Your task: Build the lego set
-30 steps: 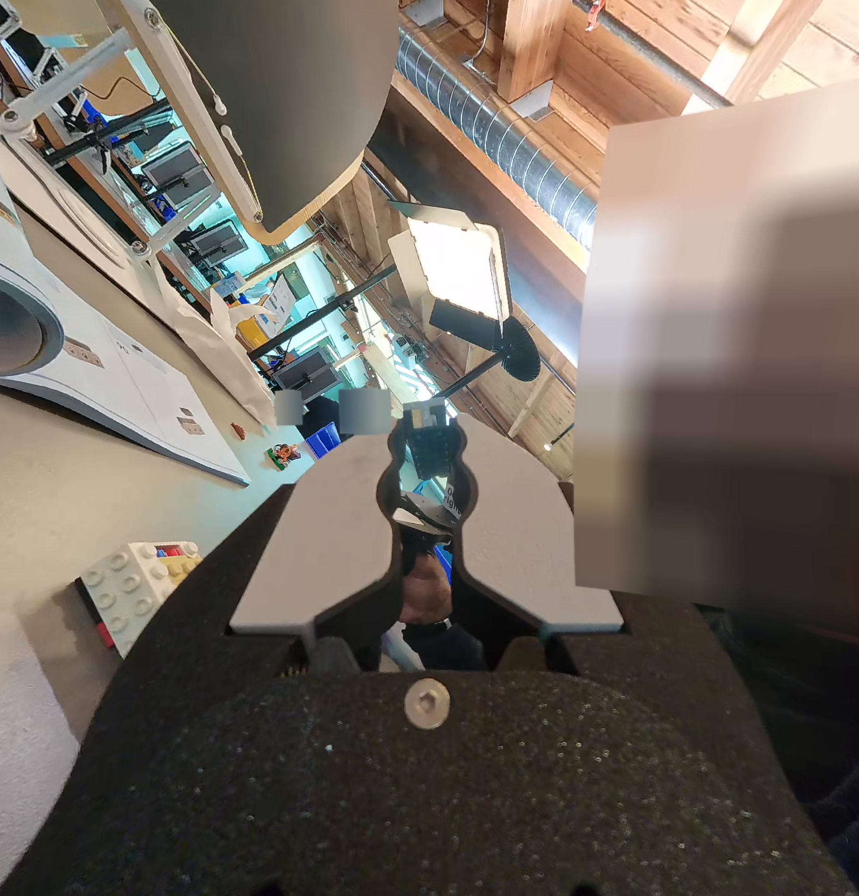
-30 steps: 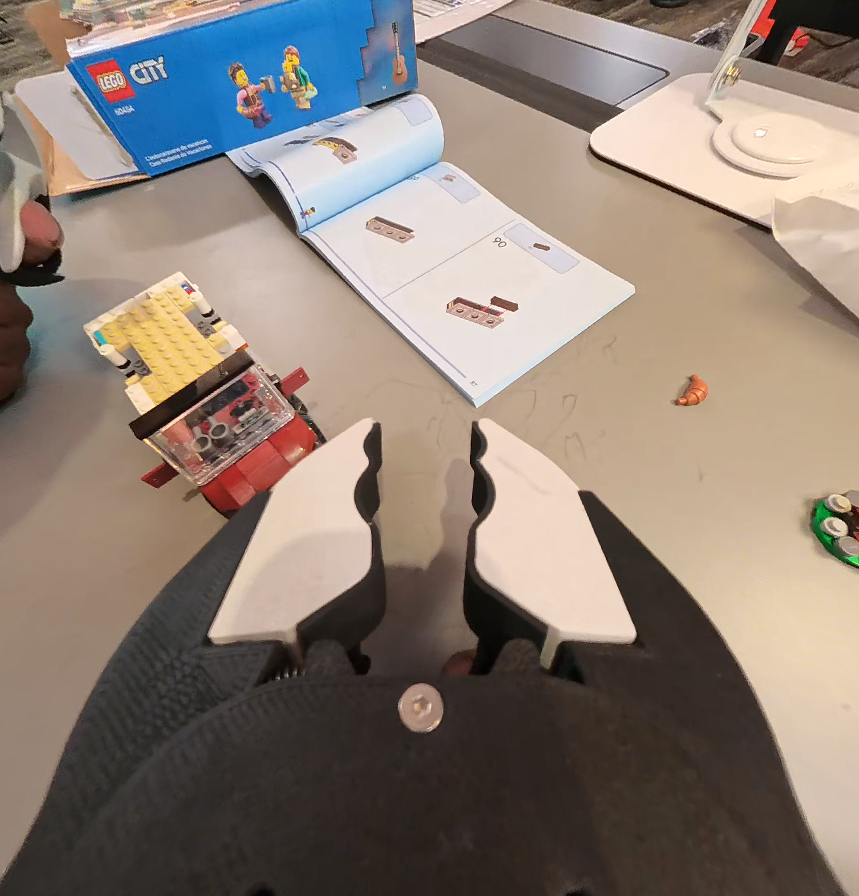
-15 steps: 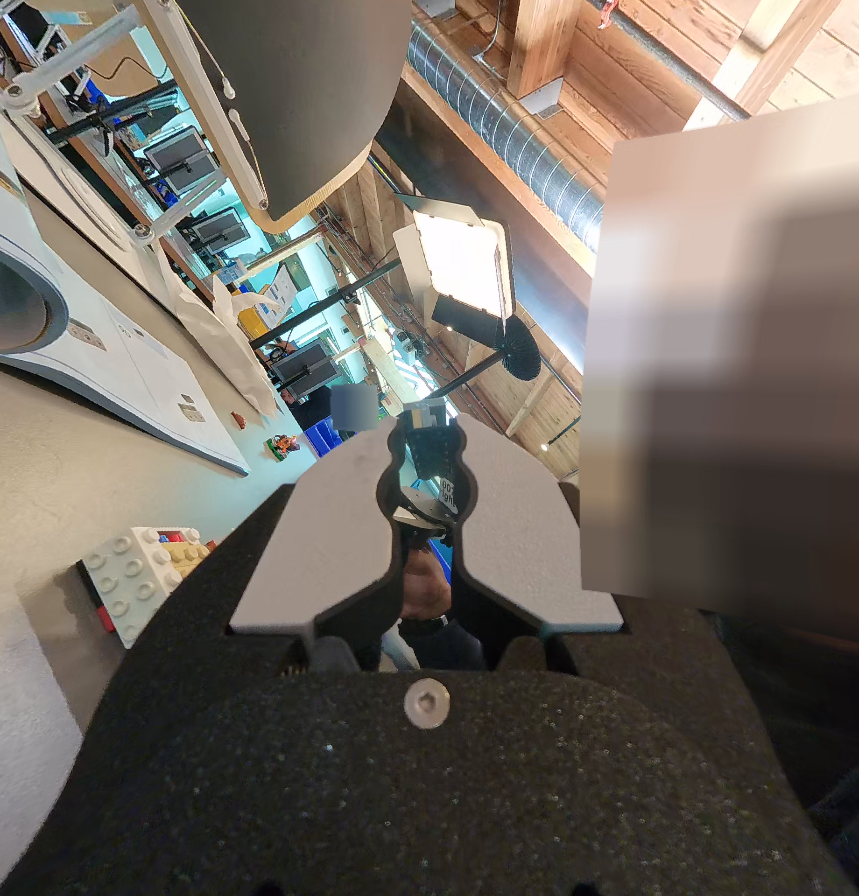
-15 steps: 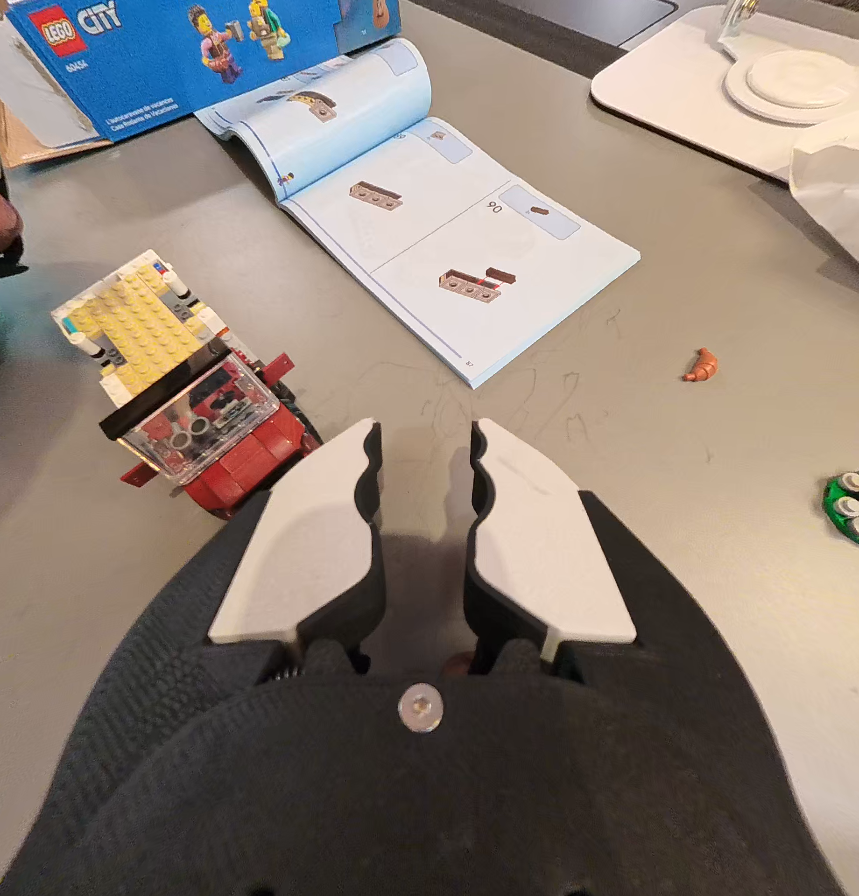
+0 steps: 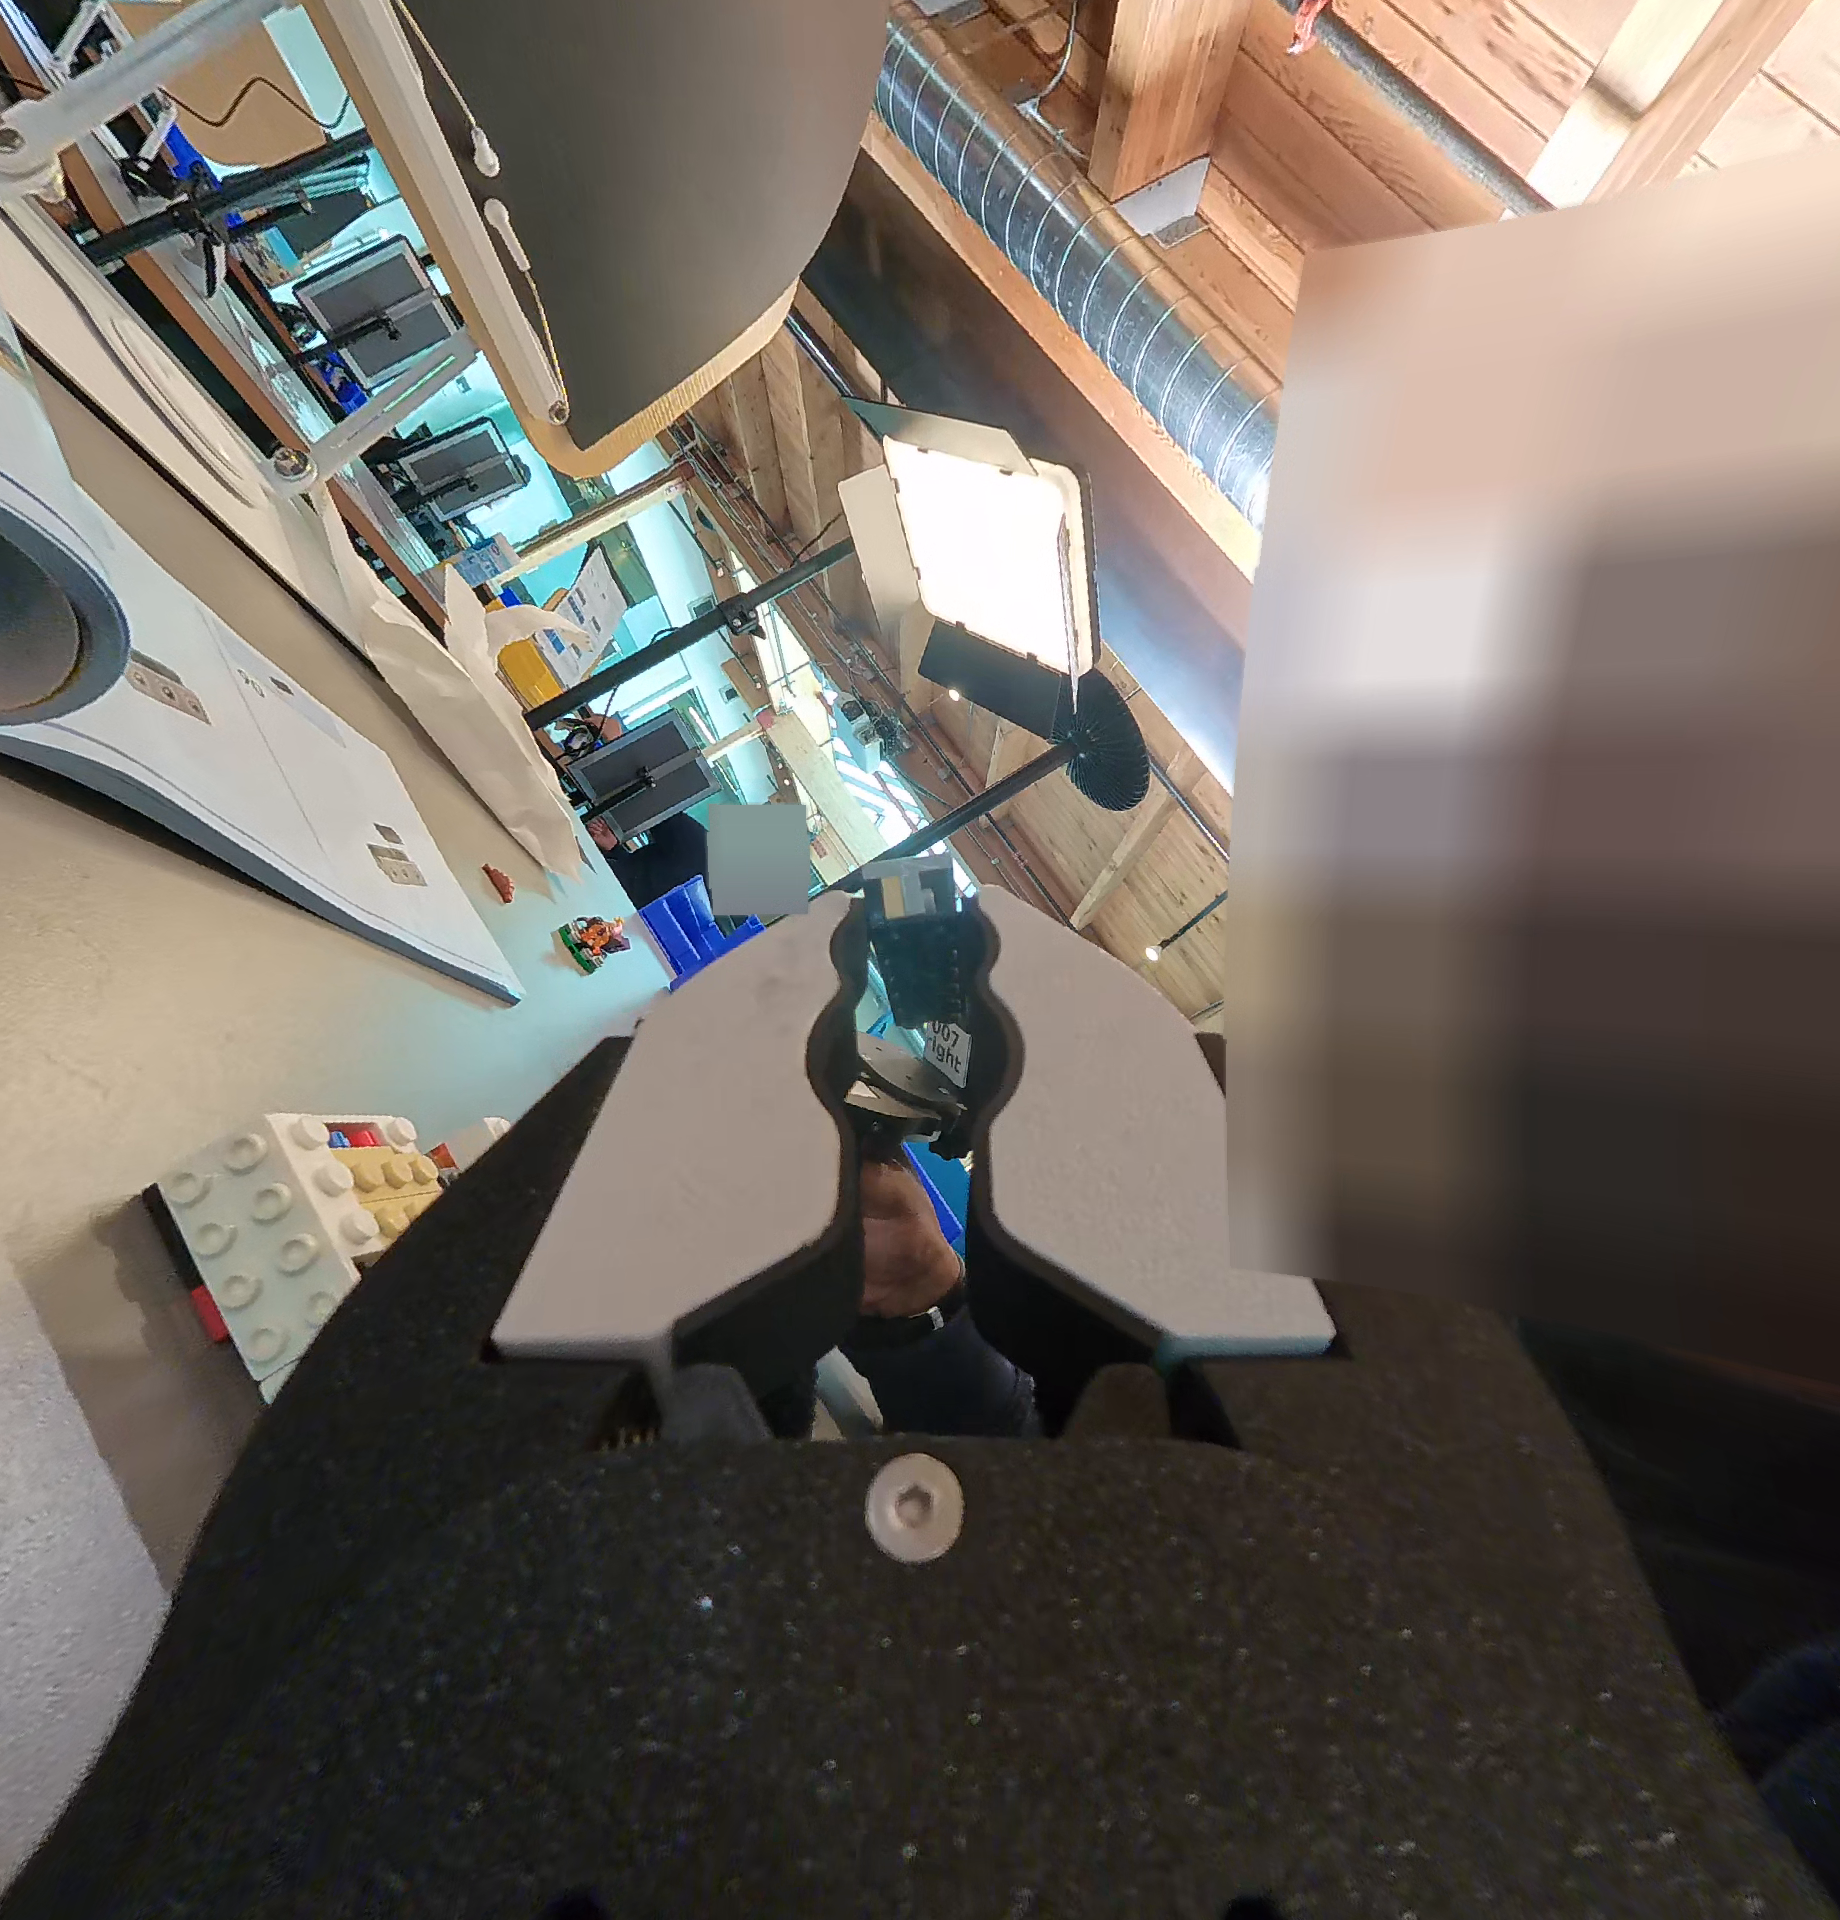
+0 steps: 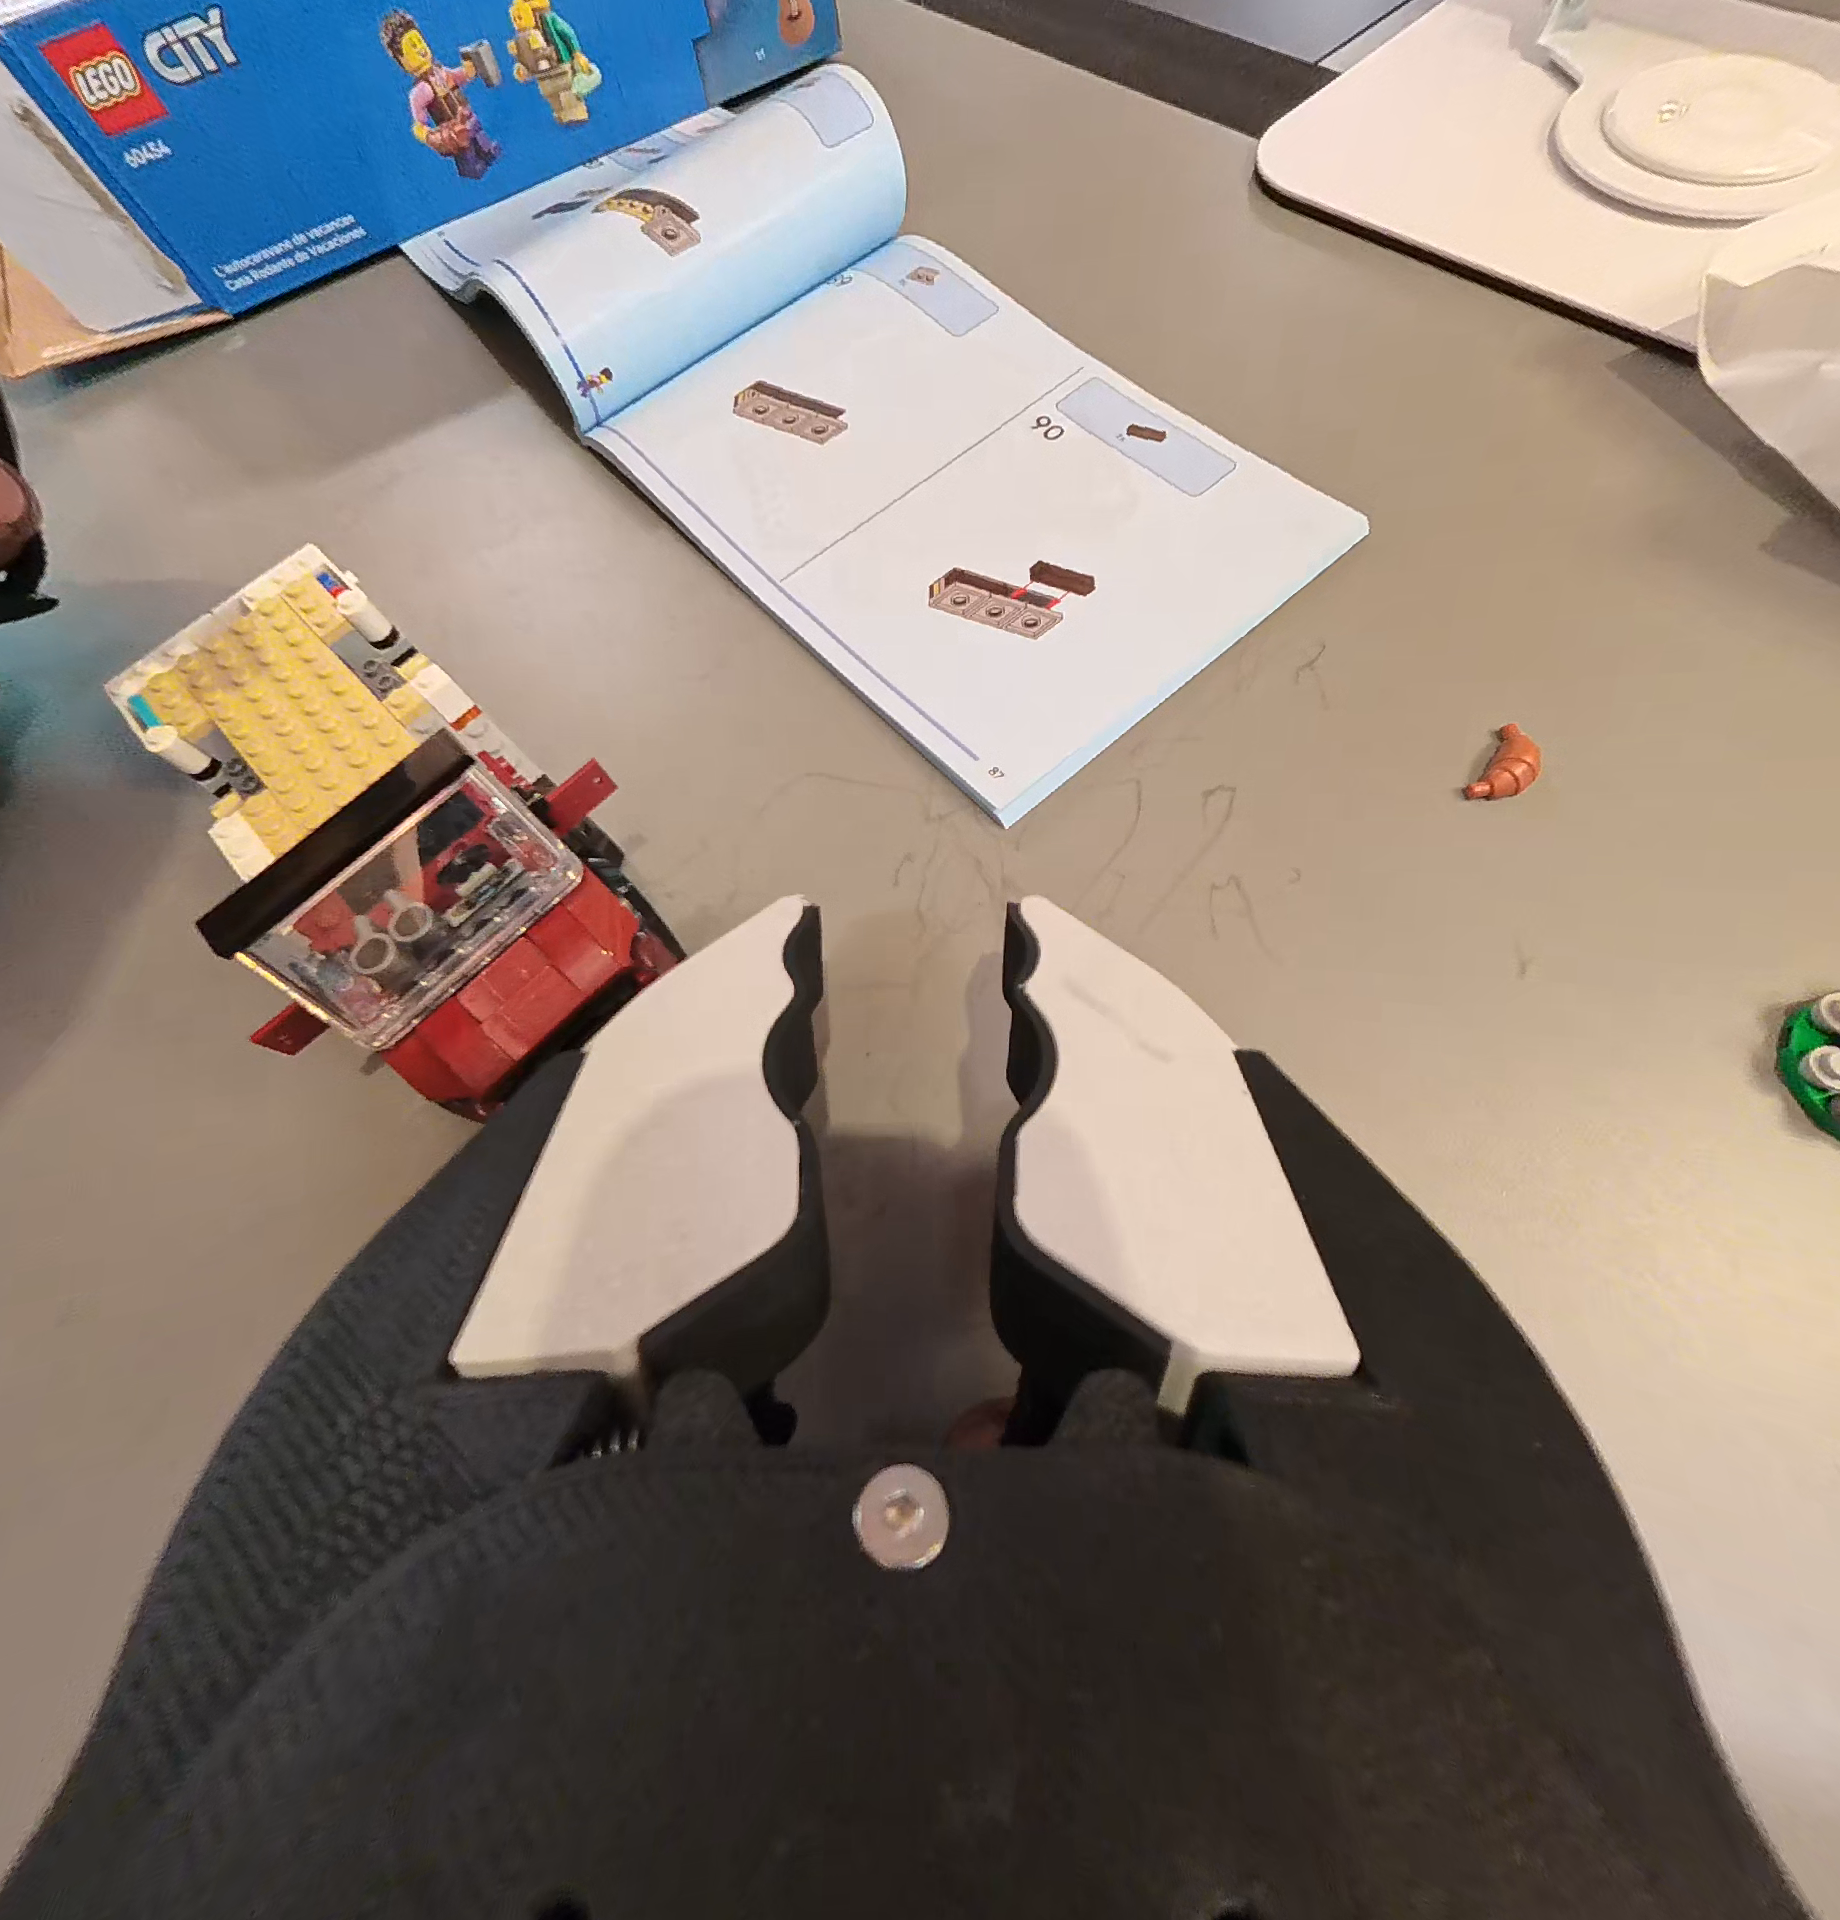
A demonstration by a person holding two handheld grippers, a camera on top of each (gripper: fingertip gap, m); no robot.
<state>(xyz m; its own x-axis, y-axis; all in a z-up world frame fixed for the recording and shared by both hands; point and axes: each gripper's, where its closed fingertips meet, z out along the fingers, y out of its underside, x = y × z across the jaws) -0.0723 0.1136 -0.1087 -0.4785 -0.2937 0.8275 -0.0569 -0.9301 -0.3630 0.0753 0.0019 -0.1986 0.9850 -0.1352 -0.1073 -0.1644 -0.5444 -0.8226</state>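
Gripping a small dark brick piece (image 5: 921, 951), left tool (image 5: 911, 914) tilts upward.

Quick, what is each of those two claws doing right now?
Left gripper: closed on a small black and grey brick piece.
Right gripper: open, empty, above the table.

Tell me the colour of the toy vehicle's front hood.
Dark red; the toy vehicle's hood shows best in the right wrist view.

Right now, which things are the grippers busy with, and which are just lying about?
At the grippers: small black brick piece clamped in left gripper; brick vehicle beside the open, empty right gripper.
Lying about: open booklet, blue box, toy croissant, green round piece, white paper bag.
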